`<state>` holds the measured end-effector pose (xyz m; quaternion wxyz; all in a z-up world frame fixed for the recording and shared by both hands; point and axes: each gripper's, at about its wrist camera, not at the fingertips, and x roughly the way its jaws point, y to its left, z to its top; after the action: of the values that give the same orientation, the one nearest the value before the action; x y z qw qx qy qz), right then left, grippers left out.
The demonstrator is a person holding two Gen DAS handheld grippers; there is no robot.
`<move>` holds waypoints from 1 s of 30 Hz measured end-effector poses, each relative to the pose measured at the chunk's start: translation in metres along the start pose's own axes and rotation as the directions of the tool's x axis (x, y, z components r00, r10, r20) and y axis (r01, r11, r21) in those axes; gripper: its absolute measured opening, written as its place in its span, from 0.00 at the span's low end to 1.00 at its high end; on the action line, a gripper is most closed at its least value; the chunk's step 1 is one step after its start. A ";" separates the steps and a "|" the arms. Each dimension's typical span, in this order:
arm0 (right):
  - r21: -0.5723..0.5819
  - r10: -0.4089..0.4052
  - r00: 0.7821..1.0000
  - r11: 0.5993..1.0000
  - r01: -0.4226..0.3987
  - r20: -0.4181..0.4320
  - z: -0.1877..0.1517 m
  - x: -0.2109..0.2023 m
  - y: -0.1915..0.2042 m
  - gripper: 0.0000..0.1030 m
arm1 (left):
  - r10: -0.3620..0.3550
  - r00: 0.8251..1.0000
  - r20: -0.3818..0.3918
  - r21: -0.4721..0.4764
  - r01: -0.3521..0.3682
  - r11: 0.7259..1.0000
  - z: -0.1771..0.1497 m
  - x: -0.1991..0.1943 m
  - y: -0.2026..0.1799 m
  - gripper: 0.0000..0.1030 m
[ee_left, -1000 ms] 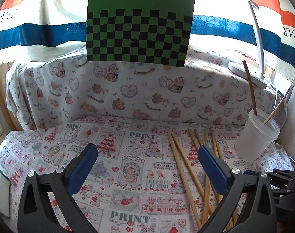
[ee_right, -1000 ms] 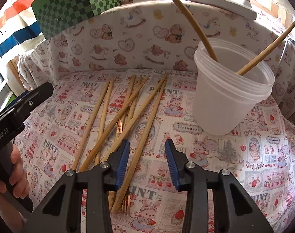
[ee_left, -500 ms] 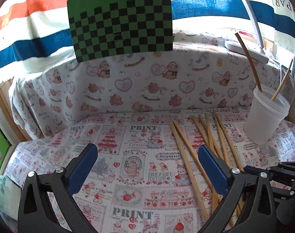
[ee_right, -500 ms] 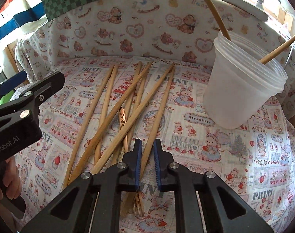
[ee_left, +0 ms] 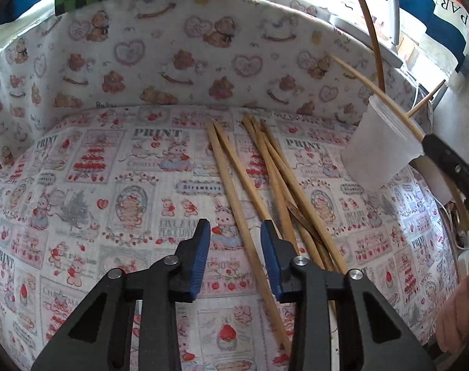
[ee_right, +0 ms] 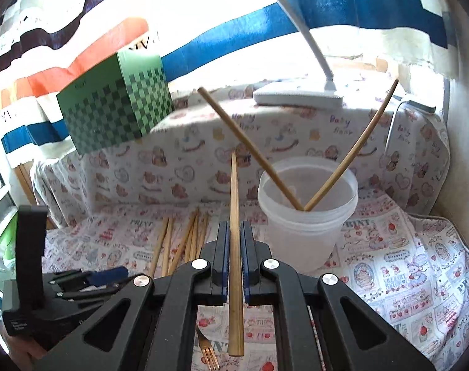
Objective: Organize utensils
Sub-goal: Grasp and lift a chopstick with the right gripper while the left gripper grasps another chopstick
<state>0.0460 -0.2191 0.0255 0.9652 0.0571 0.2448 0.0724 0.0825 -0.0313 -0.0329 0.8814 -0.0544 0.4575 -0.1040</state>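
The right tool [ee_right: 234, 259] was seen clamped on a single chopstick [ee_right: 234, 216], held raised just left of the plastic cup [ee_right: 305, 228]. Two chopsticks [ee_right: 352, 151] were already leaning crossed inside the cup. The left tool [ee_left: 236, 256] was held with pads apart, low over one loose chopstick [ee_left: 234, 194] of the bundle lying on the print-cloth surface [ee_left: 111, 185]. A fork [ee_right: 208, 355] was partly visible beneath the right tool.

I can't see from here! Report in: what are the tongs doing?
Right tongs shut on a chopstick, lifted beside the cup. Left tongs open over the chopstick pile. Nothing in the way.
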 end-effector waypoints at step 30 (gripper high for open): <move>-0.029 0.023 0.990 0.999 -0.019 0.139 0.009 -0.028 0.003 0.07 | 0.074 0.966 0.249 0.082 -0.097 0.992 0.019 -0.055 0.002 0.10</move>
<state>0.0260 -0.2218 0.0465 0.9798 0.0511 0.1752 0.0817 0.0674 -0.0163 0.0214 0.9365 -0.0056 0.3415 -0.0798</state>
